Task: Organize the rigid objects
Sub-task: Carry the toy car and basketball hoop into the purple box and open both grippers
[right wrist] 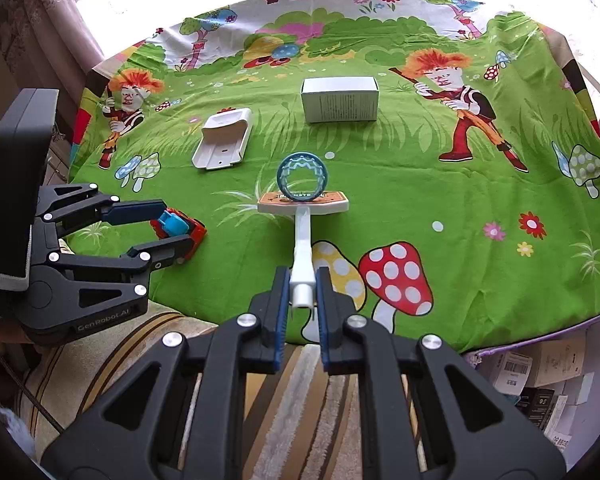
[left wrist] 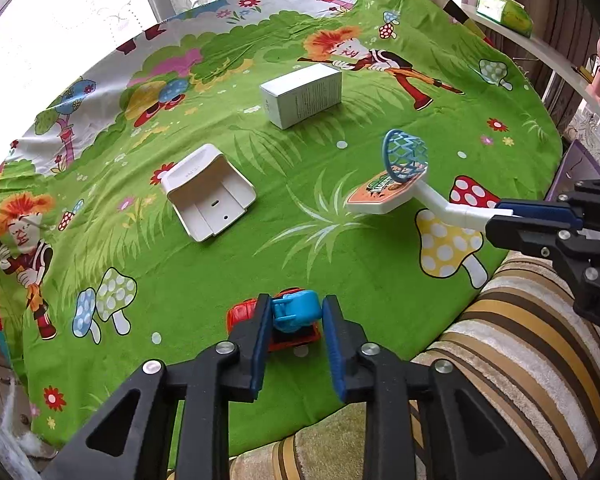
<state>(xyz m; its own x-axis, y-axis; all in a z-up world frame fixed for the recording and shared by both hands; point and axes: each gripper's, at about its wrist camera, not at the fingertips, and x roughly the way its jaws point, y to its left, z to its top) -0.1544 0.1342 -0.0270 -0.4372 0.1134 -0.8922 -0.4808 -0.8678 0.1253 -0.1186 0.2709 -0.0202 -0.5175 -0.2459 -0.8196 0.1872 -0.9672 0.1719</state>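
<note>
Black fingers with blue pads fill the near edge of both wrist views. At the left, the left hand-held gripper (left wrist: 294, 322) is closed narrow on a red and blue toy car (right wrist: 178, 226), which sits low at the near edge of the counter (left wrist: 204, 280) under its cartoon cloth. Further in lie a white tray-like holder (left wrist: 209, 192) and, beyond it, a white box (left wrist: 302, 94), both well apart from either hand. To the right, the right hand-held gripper (right wrist: 302, 290) pinches the white stem of a toy basketball hoop (right wrist: 302, 192); the stem's long axis runs straight out from the pads, the blue ring at its far end. Each hand holds its own toy, so I judge placing comes next, probably nearer the box.
</note>
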